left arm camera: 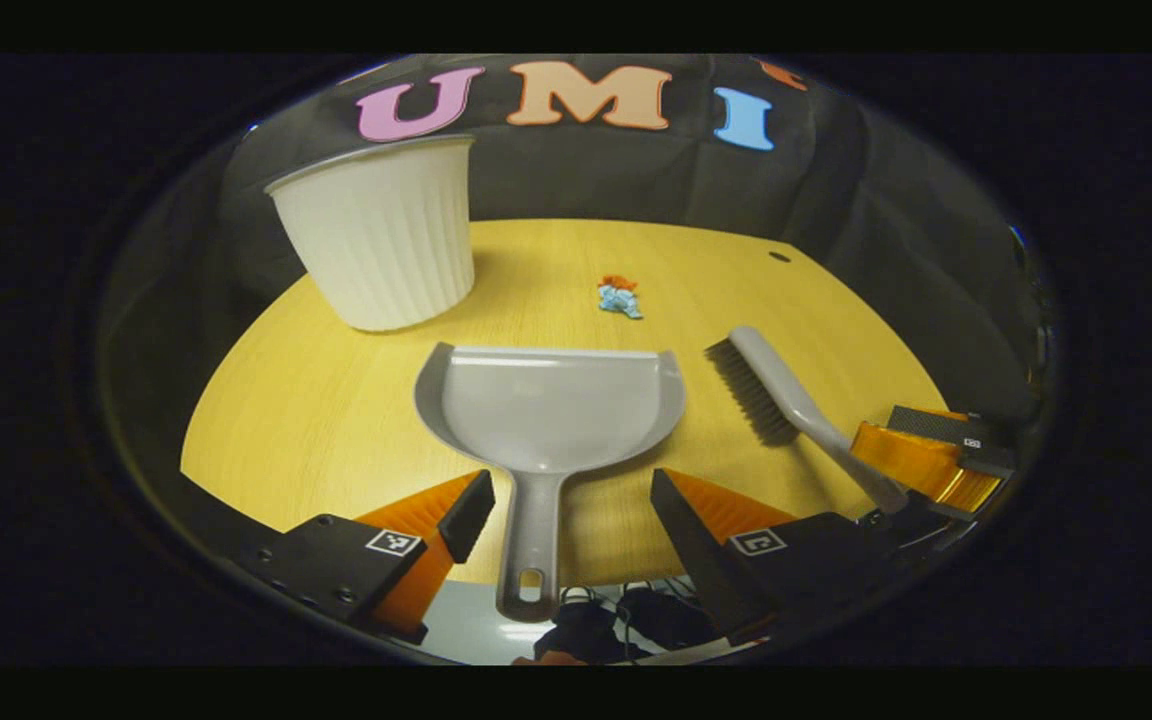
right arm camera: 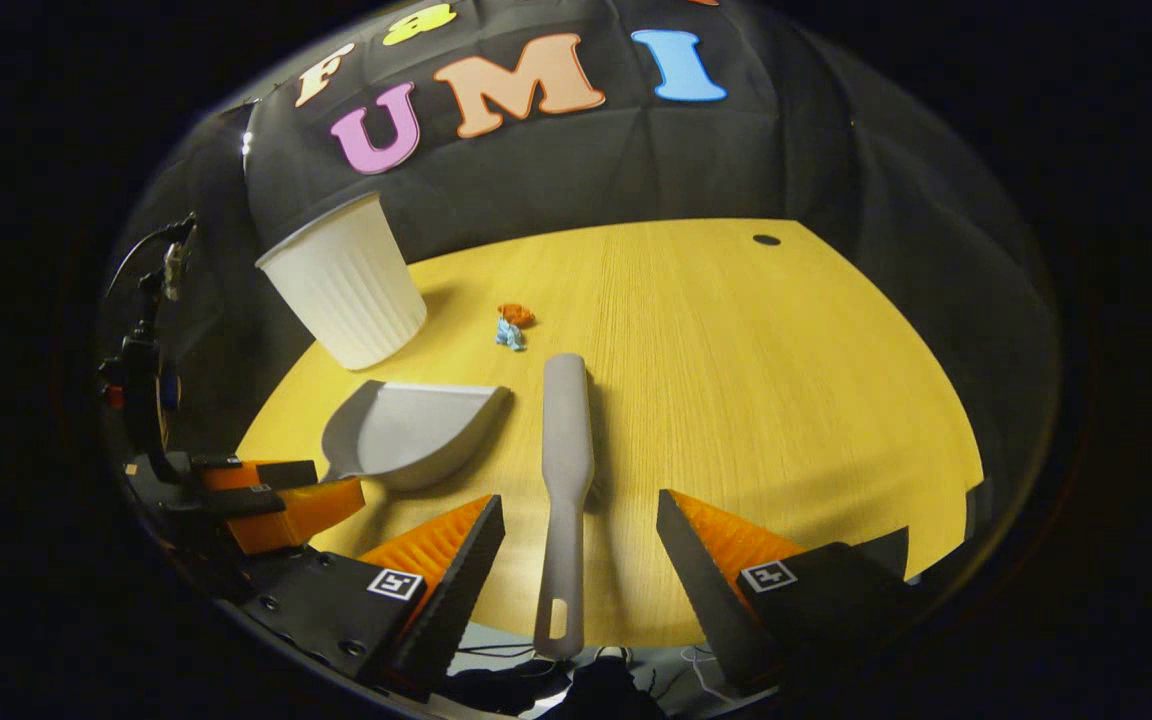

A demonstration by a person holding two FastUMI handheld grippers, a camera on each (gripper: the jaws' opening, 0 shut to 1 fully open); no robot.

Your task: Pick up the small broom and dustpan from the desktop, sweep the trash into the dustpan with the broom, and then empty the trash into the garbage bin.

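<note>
The dustpan (left arm camera: 548,405) lies flat on the counter (left arm camera: 316,400), its handle between my open left fingers (left arm camera: 570,505). The broom (right arm camera: 566,450) handle sits between my open right fingers (right arm camera: 580,530). I should squeeze both handles in the middle. Trash (left arm camera: 620,296) waits at 12 o'clock, the bin (left arm camera: 381,235) at 11.

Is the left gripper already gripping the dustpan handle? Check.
No: the left gripper is open, and the dustpan handle lies untouched between its fingers.

On the desk (left arm camera: 316,420), dustpan (left arm camera: 548,405) left of broom (left arm camera: 786,400), trash (left arm camera: 620,296) behind them, bin (left arm camera: 381,235) far left
</note>
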